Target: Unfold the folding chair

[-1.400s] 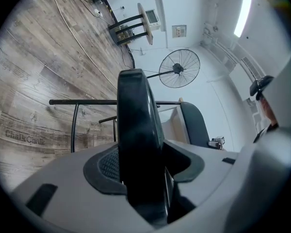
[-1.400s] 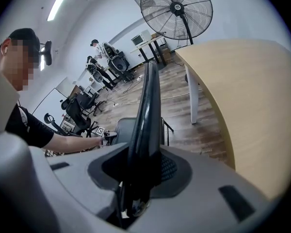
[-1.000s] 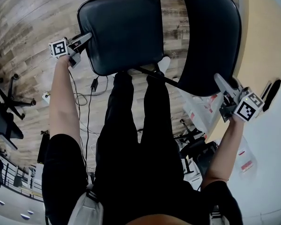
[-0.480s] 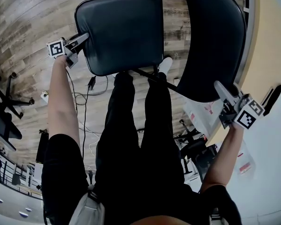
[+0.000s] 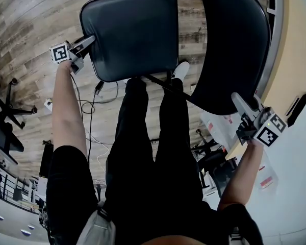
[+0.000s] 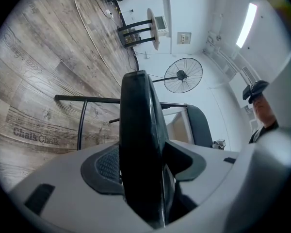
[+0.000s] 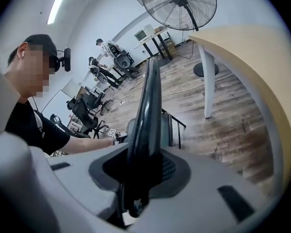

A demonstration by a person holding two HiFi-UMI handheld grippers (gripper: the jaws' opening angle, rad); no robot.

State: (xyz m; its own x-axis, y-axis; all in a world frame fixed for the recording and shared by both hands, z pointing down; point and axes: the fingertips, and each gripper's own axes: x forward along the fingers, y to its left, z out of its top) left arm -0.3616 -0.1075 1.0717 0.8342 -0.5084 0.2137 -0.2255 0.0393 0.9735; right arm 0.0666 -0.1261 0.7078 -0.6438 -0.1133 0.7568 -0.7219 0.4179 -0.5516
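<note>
Leaving open wooden floor (image 5: 30,24) to the left of the seat (image 5: 130,34), apart from cables (image 5: 90,121) trailing beside the person's legs (image 5: 148,152) and an office chair base (image 5: 13,106) lying further left; blocking the middle with the seat, its frame bar (image 5: 160,82) and those legs standing just behind; closing off the right with the backrest (image 5: 234,40) rising near the beige table (image 5: 296,50), with only a strip of floor showing between them; keeping a pedestal fan (image 6: 182,75) well beyond
</note>
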